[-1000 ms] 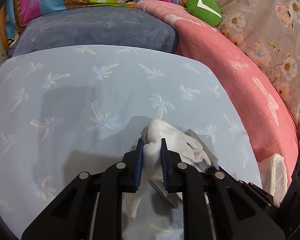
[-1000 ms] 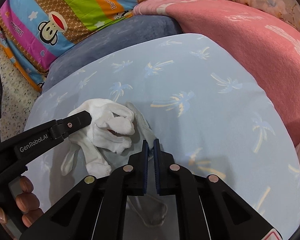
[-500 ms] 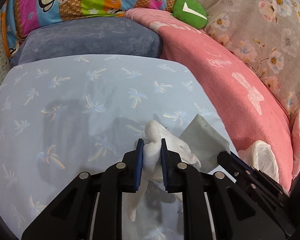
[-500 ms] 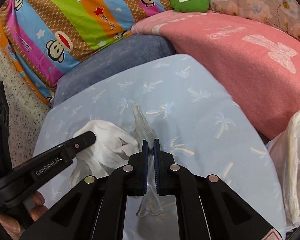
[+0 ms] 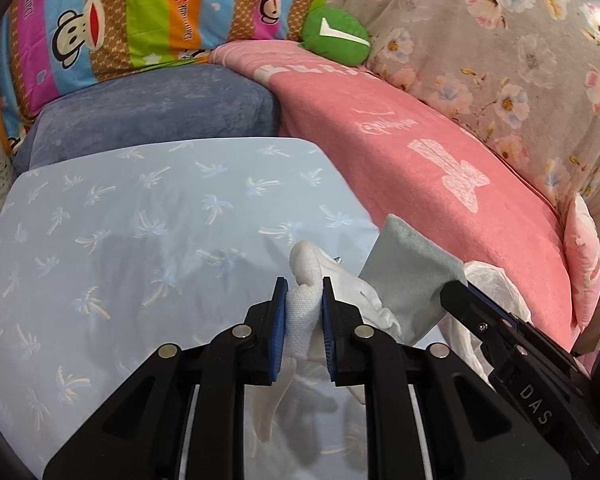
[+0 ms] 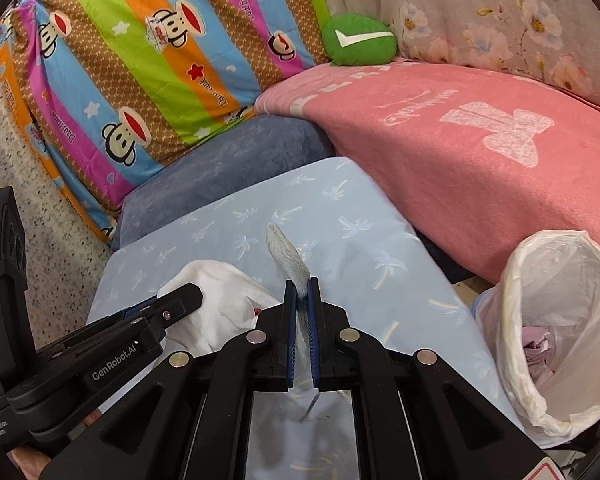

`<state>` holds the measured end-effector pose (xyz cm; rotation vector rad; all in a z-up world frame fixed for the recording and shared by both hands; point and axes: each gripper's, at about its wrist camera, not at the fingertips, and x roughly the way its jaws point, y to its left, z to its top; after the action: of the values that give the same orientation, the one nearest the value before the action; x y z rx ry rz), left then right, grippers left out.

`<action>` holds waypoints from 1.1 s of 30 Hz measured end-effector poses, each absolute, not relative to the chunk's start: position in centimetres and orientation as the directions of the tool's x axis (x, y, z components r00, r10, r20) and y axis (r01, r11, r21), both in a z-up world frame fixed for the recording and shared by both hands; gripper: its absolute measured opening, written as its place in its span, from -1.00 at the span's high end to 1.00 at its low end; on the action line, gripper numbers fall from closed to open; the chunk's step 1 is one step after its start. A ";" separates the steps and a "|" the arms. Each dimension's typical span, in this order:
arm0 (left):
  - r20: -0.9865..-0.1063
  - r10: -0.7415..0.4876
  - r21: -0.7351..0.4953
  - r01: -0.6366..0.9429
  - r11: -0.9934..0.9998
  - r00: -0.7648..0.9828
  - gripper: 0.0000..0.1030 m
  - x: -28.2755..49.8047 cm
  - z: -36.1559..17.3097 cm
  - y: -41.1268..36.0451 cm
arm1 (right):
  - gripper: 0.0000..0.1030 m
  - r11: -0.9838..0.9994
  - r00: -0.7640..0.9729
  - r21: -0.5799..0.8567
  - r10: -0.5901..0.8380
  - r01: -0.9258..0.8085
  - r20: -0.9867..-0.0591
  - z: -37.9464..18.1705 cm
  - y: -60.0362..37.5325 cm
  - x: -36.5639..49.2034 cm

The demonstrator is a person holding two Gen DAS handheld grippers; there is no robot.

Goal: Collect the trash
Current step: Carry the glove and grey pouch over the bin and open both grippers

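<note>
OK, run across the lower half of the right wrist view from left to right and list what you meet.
left gripper → white glove → grey cloth pinched in the right gripper → palm-print blue sheet → trash bin lined with a white bag

White knit glove (image 5: 305,312), matt grey felt-like cloth (image 5: 410,280), probably thin plastic bin liner (image 6: 560,320).

Two matte black plastic grippers, left gripper (image 5: 303,292) and right gripper (image 6: 301,294), each with ribbed blue pads (image 5: 279,332) on angular linkage arms pinned by round silver screws (image 6: 254,336), white lettering "GenRobot.AI" on the left body and "DAS" on the right.
</note>
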<state>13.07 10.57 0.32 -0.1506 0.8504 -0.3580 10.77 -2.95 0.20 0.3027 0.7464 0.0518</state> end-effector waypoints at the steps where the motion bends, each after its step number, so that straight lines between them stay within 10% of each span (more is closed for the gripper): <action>1: -0.705 -0.370 -0.268 0.255 0.929 0.606 0.69 12.8 0.5 10.2 | 0.85 0.955 0.736 0.290 0.153 0.061 -0.659 0.3 -3.1 10.6; 33: -0.700 -0.475 -0.163 0.529 0.833 0.533 0.69 7.6 2.6 -5.5 | 0.85 0.882 0.808 0.348 -0.061 0.319 -0.586 2.8 -20.9 0.6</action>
<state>7.62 -5.50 2.58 0.0722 0.8122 -0.5994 0.61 -20.89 2.82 0.4520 0.5997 -0.2106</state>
